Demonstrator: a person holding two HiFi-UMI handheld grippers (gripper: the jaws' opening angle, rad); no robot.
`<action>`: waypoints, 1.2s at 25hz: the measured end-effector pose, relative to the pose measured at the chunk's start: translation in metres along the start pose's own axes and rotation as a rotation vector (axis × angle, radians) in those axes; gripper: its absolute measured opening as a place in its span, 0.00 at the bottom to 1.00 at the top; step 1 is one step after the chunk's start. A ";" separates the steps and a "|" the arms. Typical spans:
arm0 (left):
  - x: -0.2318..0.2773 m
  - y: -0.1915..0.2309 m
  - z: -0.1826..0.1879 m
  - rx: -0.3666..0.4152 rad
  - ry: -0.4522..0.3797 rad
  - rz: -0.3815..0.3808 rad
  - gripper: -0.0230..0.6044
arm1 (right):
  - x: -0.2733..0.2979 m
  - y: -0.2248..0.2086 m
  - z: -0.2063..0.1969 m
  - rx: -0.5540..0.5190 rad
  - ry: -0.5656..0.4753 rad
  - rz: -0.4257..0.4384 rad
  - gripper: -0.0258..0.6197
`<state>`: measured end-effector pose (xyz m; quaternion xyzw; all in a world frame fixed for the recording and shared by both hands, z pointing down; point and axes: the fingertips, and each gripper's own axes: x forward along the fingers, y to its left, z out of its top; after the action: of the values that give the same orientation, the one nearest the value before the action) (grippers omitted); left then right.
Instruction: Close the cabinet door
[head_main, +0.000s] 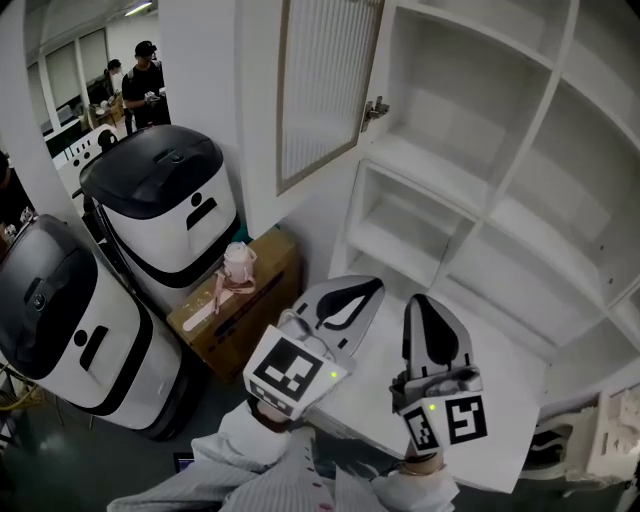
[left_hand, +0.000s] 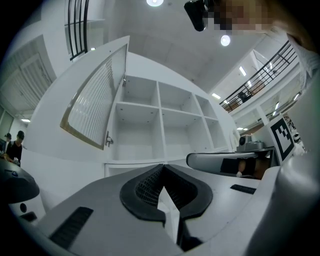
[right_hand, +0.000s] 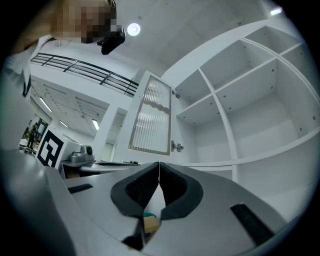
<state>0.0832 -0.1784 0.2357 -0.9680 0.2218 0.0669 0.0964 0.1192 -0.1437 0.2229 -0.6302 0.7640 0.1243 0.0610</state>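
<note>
On my left I see a black-lidded white machine (head_main: 165, 205), a second machine (head_main: 70, 335) below it, a cardboard box (head_main: 255, 300) beside them, a pink bottle (head_main: 238, 264) upright on the box, people (head_main: 145, 80) far behind.

Grey gripper (head_main: 376, 284), black pads (left_hand: 142, 189), marker cube (head_main: 292, 372), white sleeves (head_main: 243, 450)

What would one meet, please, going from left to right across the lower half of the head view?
white-and-black machine → cardboard box → left tongs → right tongs
</note>
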 end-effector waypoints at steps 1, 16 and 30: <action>0.004 0.006 0.000 -0.002 -0.005 0.001 0.05 | 0.007 -0.002 -0.002 -0.002 0.000 0.002 0.06; 0.036 0.036 -0.012 0.009 0.006 0.065 0.05 | 0.049 -0.026 -0.014 0.005 -0.003 0.079 0.06; 0.001 0.062 -0.010 0.006 0.020 0.249 0.06 | 0.057 -0.013 -0.022 0.054 -0.014 0.182 0.06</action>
<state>0.0576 -0.2357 0.2360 -0.9333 0.3414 0.0681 0.0880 0.1222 -0.2055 0.2280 -0.5553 0.8208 0.1129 0.0716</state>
